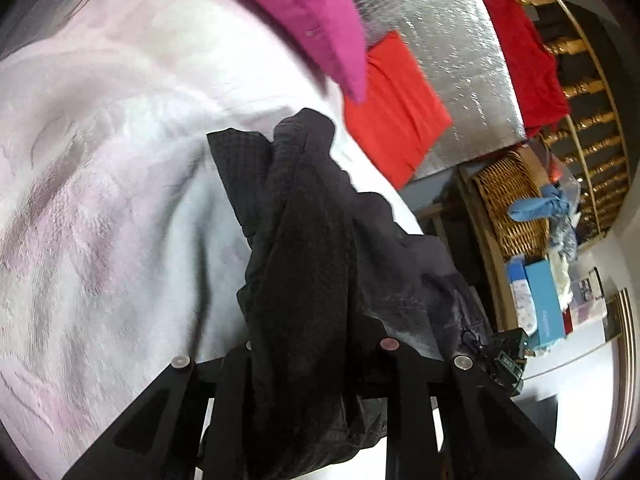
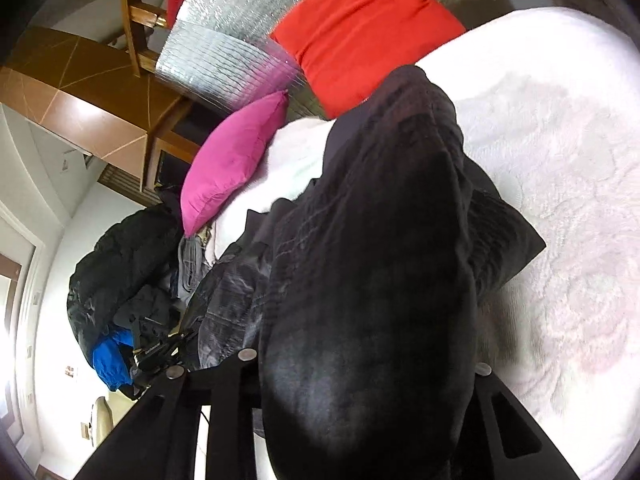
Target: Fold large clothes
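Observation:
A black garment (image 1: 304, 248) hangs bunched between the fingers of my left gripper (image 1: 316, 344), lifted over the white bedspread (image 1: 100, 184). In the right wrist view the same black garment (image 2: 380, 240) fills the middle and drapes over my right gripper (image 2: 360, 360), which is shut on it. The cloth hides both grippers' fingertips. The garment's shiny grey lining (image 2: 228, 300) shows at the left, and the other gripper (image 2: 160, 352) is just past it.
A magenta pillow (image 1: 304, 20) and a red pillow (image 1: 392, 104) lie at the head of the bed against a silver quilted panel (image 1: 440, 40). A wicker basket (image 1: 508, 200) and boxes stand beside the bed. Dark jackets (image 2: 120, 272) pile at the other side.

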Demonstrator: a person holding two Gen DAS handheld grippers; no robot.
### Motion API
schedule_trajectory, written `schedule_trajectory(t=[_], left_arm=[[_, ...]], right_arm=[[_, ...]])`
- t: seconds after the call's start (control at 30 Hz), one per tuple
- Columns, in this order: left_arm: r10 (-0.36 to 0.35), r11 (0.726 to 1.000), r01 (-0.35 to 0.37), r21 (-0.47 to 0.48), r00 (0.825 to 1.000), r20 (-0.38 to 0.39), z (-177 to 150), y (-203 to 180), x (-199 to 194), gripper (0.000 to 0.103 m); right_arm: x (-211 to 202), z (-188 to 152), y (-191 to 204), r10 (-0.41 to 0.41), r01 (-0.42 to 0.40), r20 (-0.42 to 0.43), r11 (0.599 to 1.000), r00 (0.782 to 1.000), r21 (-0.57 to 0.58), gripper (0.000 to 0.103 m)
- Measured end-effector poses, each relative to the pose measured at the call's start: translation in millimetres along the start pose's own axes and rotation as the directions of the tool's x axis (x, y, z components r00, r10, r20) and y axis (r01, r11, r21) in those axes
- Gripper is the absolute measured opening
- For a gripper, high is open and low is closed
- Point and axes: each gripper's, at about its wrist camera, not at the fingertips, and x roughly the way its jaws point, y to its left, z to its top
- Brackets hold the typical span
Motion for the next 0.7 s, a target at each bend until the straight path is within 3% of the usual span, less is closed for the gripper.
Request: schedule_trajectory(t=[0.27,0.7], left_arm=[[0.019,0.995,-0.014,0.101,0.999,-0.049,-42.6,-33.3,-28.3,0.022],[0.070,0.995,-0.060,0.085,0.990,-0.121,-128.7,-18.5,-59.7,0.022]], right_arm=[[-38.7,-29.2,3.1,-0.022,0.022,0.024,1.000,0.999,0.003,0.034],[-85.0,-100.7,-17.0,-0.013,0.011,0.027,0.998,1.000,0.068,0.034]])
